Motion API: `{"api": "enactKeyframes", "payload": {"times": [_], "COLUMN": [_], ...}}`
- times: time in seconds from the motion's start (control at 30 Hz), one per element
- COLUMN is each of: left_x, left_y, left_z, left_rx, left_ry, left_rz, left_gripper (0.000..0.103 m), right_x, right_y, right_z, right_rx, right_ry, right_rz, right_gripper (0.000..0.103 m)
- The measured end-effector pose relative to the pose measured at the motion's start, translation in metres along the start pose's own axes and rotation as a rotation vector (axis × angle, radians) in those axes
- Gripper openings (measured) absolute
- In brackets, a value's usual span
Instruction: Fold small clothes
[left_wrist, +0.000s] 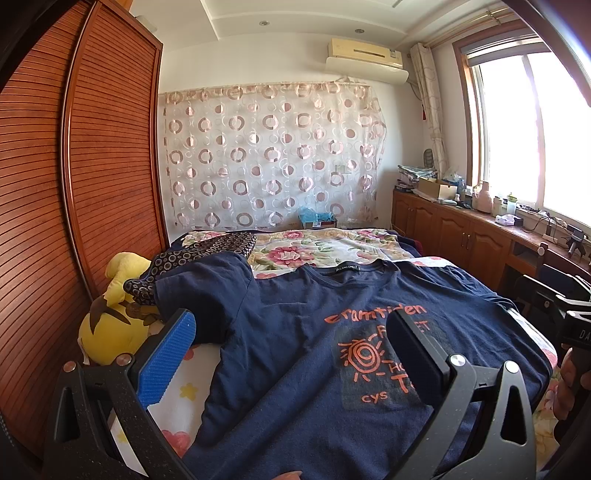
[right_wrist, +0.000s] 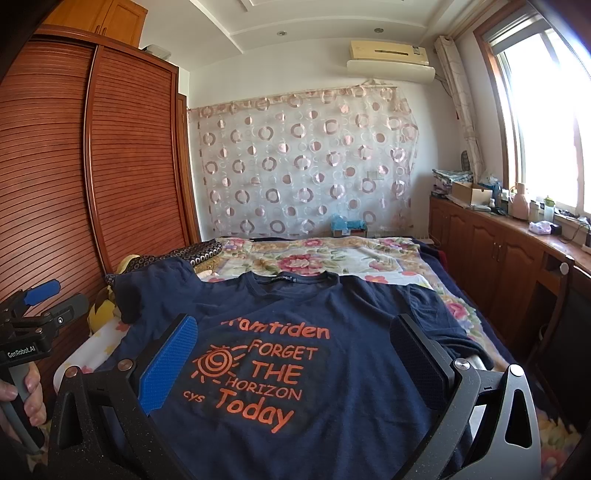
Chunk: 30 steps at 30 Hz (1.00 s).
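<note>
A navy T-shirt (left_wrist: 280, 332) (right_wrist: 354, 310) with orange lettering lies spread flat, front up, on the bed, collar toward the far wall. Its left sleeve rests against a dark patterned cloth. My left gripper (left_wrist: 291, 328) hovers open above the shirt's chest, its blue pad over the left sleeve side, with nothing between the fingers. My right gripper (right_wrist: 295, 332) is open too, hanging over the printed chest, its jaws wide on either side of the lettering. In the right wrist view the left gripper's (right_wrist: 48, 299) handle shows at the left edge in a hand.
A floral bedspread (left_wrist: 332, 243) covers the bed beyond the shirt. A yellow plush toy (left_wrist: 110, 325) and a dark ring-patterned cloth (left_wrist: 192, 254) lie at the bed's left edge against the wooden wardrobe (left_wrist: 74, 184). Wooden cabinets (right_wrist: 498, 251) with clutter run under the window on the right.
</note>
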<state>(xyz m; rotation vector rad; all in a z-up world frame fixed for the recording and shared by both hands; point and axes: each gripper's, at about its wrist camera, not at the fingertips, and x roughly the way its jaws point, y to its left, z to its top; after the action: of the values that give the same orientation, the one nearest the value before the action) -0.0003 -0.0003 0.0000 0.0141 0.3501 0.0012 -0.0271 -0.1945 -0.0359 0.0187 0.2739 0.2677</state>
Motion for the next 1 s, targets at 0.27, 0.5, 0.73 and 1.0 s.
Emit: {"api": "enactKeyframes", "payload": {"times": [0.27, 0.5, 0.73, 1.0], "left_x": [0.000, 0.013, 0.025, 0.043], "left_y": [0.000, 0.006, 0.033, 0.069], "left_z": [0.000, -0.013, -0.019, -0.029], "left_rx": [-0.004, -0.012, -0.043, -0.068], "left_ry": [0.008, 0.038, 0.076, 0.131], "left_rz": [0.000, 0.013, 0.045, 0.092], "left_gripper": [0.103, 0.103, 0.103, 0.103], "right_x": [0.002, 0.007, 0.029, 0.068], "right_y": [-0.002, 0.001, 0.008, 0.019], "right_z": [0.000, 0.001, 0.001, -0.007], "right_rx": [-0.001, -0.006, -0.030, -0.101], "right_ry": [0.006, 0.020, 0.055, 0.125], "right_rz": [-0.002, 0.016, 0.078, 0.147], "right_gripper": [0.103, 0.103, 0.103, 0.103]}}
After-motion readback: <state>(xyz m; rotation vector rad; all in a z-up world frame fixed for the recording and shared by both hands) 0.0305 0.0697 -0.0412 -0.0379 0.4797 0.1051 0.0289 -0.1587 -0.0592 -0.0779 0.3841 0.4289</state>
